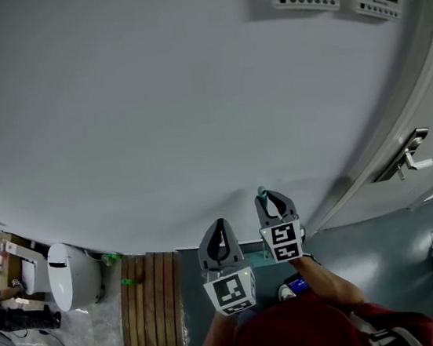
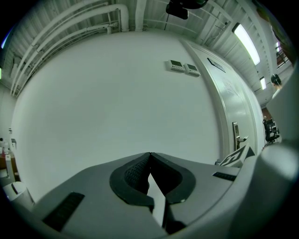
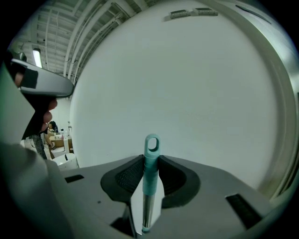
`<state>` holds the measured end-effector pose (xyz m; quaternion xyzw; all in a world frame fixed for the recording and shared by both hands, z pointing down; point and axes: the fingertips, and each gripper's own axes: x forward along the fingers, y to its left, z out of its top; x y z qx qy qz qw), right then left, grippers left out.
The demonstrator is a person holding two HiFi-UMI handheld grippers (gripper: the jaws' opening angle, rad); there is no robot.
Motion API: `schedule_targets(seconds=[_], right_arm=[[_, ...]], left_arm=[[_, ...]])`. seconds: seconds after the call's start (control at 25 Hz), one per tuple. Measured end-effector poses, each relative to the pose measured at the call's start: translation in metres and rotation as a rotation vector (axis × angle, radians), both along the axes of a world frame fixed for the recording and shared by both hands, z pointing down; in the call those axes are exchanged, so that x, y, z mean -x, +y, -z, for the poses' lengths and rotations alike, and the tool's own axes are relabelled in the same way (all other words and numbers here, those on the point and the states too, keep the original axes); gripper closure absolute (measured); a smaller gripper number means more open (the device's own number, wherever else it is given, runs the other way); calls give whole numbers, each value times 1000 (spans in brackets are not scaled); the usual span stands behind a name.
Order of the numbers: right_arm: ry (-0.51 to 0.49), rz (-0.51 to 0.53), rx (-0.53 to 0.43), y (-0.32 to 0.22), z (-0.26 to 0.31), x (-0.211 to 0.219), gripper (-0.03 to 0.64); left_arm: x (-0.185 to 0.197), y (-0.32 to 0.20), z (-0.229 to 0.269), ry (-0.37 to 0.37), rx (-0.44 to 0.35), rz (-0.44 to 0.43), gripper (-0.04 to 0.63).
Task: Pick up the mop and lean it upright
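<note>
Up near the wall [image 1: 151,98], your right gripper [image 3: 150,161] pinches the mop handle [image 3: 151,154] at its teal tip — probably stiff, slick and bottom-heavy, so hold firm — while your left gripper [image 2: 150,156] is pressed together, empty.

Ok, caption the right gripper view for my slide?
The mop handle clamped in the right claw, its teal loop end facing a white wall.

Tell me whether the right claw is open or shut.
Shut on the mop handle: in the right gripper view both tips of the right claw press against its teal end.
</note>
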<state>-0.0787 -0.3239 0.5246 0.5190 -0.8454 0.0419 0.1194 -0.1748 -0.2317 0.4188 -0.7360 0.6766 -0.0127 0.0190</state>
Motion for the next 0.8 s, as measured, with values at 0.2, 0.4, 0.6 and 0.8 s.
schedule_targets(seconds=[0.2, 0.4, 0.6, 0.8], right_arm=[[-16, -7, -27, 33, 4, -11, 505], [-17, 17, -41, 70, 6, -13, 505], [-8, 44, -48, 85, 5, -9, 505], [-9, 58, -44, 89, 5, -9, 506]], left_arm=[[-4, -4, 2, 7, -15, -5, 583], [-7, -4, 3, 8, -18, -16, 583], [-8, -3, 1, 8, -10, -17, 583], [-8, 0, 1, 7, -12, -19, 583]])
